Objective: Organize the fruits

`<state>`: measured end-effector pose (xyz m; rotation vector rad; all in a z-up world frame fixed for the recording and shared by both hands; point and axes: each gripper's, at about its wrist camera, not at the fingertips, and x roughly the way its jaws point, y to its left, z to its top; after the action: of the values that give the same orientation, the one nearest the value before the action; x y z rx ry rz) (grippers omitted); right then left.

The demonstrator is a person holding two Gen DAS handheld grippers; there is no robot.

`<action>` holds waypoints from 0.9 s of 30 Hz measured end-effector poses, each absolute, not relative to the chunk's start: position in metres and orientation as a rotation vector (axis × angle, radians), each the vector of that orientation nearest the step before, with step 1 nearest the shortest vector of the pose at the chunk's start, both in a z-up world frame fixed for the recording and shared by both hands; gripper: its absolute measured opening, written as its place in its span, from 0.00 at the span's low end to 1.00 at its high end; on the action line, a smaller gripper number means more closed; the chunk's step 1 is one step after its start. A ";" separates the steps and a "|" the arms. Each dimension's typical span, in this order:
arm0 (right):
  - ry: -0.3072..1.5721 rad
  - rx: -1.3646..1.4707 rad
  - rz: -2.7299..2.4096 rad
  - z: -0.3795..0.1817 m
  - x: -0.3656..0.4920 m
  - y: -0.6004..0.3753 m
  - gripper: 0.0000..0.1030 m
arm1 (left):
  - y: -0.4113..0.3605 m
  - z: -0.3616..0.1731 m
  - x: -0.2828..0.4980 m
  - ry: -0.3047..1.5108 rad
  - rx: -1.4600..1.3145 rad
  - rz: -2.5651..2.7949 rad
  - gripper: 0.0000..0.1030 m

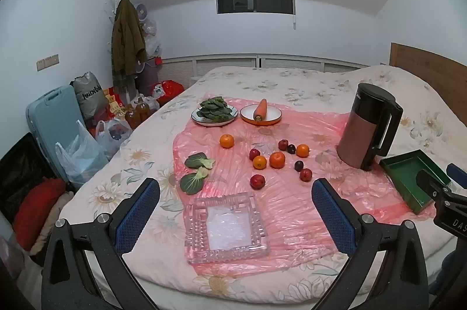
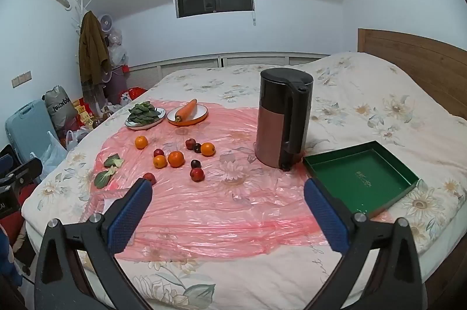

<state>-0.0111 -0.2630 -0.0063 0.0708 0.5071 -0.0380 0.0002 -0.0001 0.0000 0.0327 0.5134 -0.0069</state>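
From the left wrist, the left hand-held gripper [image 1: 235, 218] is hovering spread and empty over the glass tray [image 1: 226, 228] near the bed's front edge, tilting gently down; it is best going for the nearest red fruit [image 1: 257, 181] squarely, without rolling it on the pink plastic sheet [image 1: 292, 207]. From the right wrist, the right hand-held gripper [image 2: 227, 212] is also hanging spread and empty, with oranges [image 2: 176, 158] mid-sheet and the green tray [image 2: 362, 178] toward the bed's right edge.
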 end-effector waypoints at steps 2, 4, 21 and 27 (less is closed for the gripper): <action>0.499 0.072 -0.037 -0.006 -0.011 -0.263 1.00 | 0.000 0.000 0.000 0.514 0.030 -0.007 0.99; 0.498 0.068 -0.037 -0.007 -0.012 -0.262 1.00 | 0.000 0.000 0.000 0.515 0.029 -0.008 0.99; 0.510 0.071 -0.039 -0.010 -0.009 -0.263 1.00 | 0.005 -0.004 -0.001 0.518 0.031 -0.005 0.99; 0.513 0.069 -0.040 -0.017 -0.007 -0.259 1.00 | 0.001 -0.007 -0.001 0.518 0.038 0.001 0.99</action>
<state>-0.0074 -0.2591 -0.0169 0.0694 0.5132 -0.0405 -0.0011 0.0007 -0.0072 0.0377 0.5179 0.0006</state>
